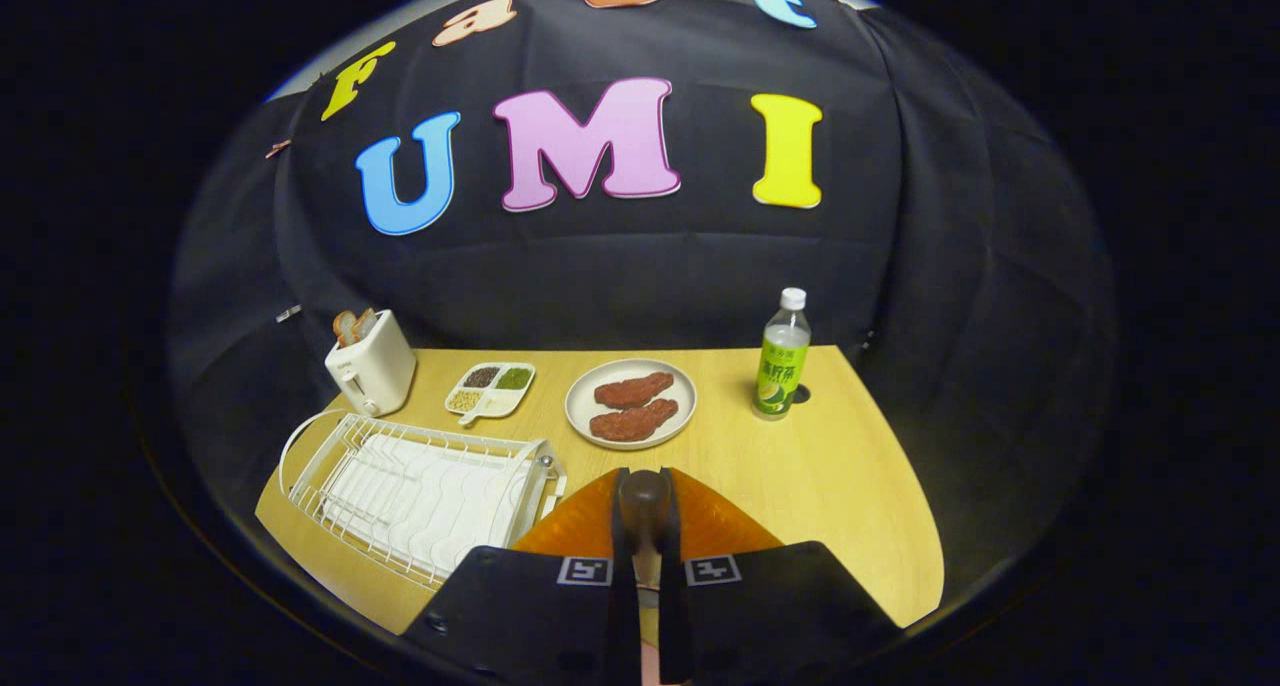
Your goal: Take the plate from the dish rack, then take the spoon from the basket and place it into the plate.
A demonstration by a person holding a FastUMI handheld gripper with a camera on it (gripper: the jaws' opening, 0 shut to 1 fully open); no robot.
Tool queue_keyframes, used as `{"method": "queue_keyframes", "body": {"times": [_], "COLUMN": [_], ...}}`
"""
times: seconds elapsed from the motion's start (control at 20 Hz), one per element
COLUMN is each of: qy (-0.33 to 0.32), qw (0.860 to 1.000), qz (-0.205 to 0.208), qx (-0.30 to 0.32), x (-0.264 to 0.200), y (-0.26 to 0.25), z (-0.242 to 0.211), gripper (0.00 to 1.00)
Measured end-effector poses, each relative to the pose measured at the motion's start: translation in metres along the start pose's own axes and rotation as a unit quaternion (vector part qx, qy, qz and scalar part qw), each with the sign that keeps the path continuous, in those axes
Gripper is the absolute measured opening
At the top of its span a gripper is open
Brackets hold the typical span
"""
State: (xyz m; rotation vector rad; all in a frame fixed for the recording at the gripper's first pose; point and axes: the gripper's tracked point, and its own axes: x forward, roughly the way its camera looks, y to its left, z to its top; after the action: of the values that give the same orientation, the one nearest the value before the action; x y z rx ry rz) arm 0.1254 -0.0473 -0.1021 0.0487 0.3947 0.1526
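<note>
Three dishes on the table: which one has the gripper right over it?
The orange plate, just beneath the gripper, which is shut on a spoon. The round plate of meat and the divided tray lie beyond it.

White dish rack, orange plate, brown spoon, green-labelled bottle

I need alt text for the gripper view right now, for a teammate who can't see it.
The gripper is shut on a brown spoon handle above an orange plate on a wooden table. An empty white dish rack sits beside it; beyond are a toaster, a plate of meat and a bottle.
</note>
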Motion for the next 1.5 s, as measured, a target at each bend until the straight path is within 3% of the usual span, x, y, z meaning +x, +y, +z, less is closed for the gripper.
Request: {"method": "queue_keyframes", "body": {"times": [0.2, 0.35, 0.65, 1.1, 1.5], "qy": [-0.028, -0.021, 0.065, 0.189, 0.204], "qw": [0.999, 0.997, 0.993, 0.974, 0.969], "qz": [-0.037, -0.051, -0.039, -0.033, -0.058], "qx": [0.028, 0.048, 0.085, 0.117, 0.124], "x": [-0.037, -0.065, -0.099, -0.082, -0.057], "y": [-0.003, -0.002, 0.030, 0.067, 0.062], "z": [0.021, 0.012, -0.078, -0.204, -0.217], "gripper": [0.11, 0.11, 0.11, 0.11, 0.16]}}
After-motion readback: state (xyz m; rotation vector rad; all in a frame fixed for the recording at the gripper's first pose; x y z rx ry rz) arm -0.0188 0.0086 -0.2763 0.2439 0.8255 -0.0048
